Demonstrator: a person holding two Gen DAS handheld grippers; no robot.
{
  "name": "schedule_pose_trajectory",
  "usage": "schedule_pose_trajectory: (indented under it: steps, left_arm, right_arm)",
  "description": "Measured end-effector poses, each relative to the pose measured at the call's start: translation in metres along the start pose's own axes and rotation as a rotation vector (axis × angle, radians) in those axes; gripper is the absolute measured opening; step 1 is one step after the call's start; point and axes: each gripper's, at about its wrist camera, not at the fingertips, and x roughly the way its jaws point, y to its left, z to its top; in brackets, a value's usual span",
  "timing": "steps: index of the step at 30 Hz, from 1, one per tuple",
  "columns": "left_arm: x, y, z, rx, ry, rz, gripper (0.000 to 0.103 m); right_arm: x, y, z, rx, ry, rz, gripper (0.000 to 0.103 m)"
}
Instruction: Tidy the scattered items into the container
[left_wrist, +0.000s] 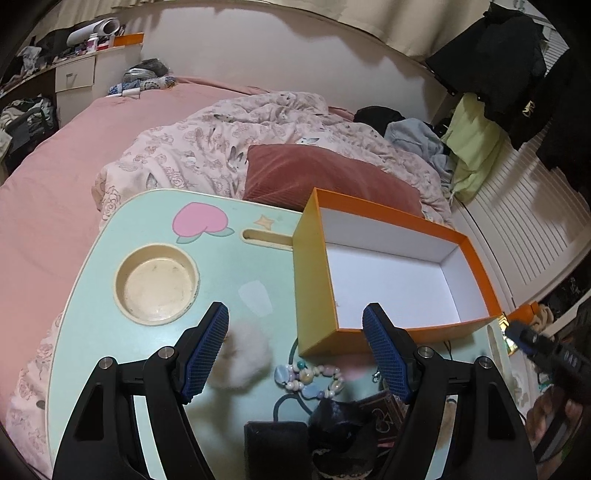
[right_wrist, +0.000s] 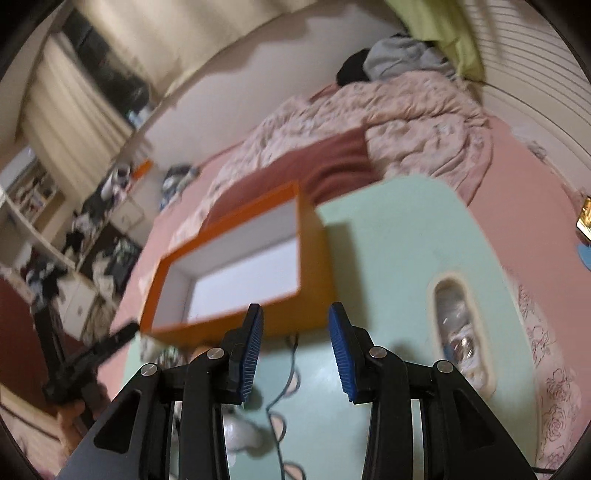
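Observation:
An orange box (left_wrist: 314, 280) with a white inside stands empty on the mint lap table (left_wrist: 236, 266). In front of it lie a white fluffy pom-pom (left_wrist: 245, 360), a pastel beaded bracelet (left_wrist: 310, 376), a black furry item (left_wrist: 340, 421), a black block (left_wrist: 275, 443) and a small dark patterned card (left_wrist: 384, 406). My left gripper (left_wrist: 296, 308) hovers over them, open and holding nothing. My right gripper (right_wrist: 295, 309) is open too, with a narrow gap and nothing between its pads, and it points at the box's near wall (right_wrist: 314, 299). The right wrist view is blurred.
The table has a round cup recess (left_wrist: 157, 284) at the left, a narrow slot (left_wrist: 266, 235) behind it and an oval handle hole (right_wrist: 458, 325) at the right. A dark red pillow (left_wrist: 325, 173) and a crumpled quilt (left_wrist: 229, 140) lie on the pink bed behind.

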Motion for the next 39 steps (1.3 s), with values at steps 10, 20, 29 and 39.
schedule_pose_trajectory:
  steps: [10,20,29,39]
  left_arm:
    - [0.015,-0.011,0.009,0.023,0.026,-0.019,0.075]
    - [0.044,-0.033,0.027,0.084,0.041,0.011,0.076]
    - [0.043,-0.026,0.036,0.069,0.022,0.017,0.077]
    - [-0.026,-0.02,-0.008,0.172,-0.01,0.065,0.077]
  right_arm:
    - [0.045,-0.002,0.009,0.092,0.05,0.042,0.039]
    - [0.07,0.017,0.011,0.052,0.094,0.044,0.045]
    - [0.074,0.021,0.017,0.014,0.072,0.007,0.047]
    - [0.01,0.052,-0.039,-0.222,-0.013,-0.122,0.047]
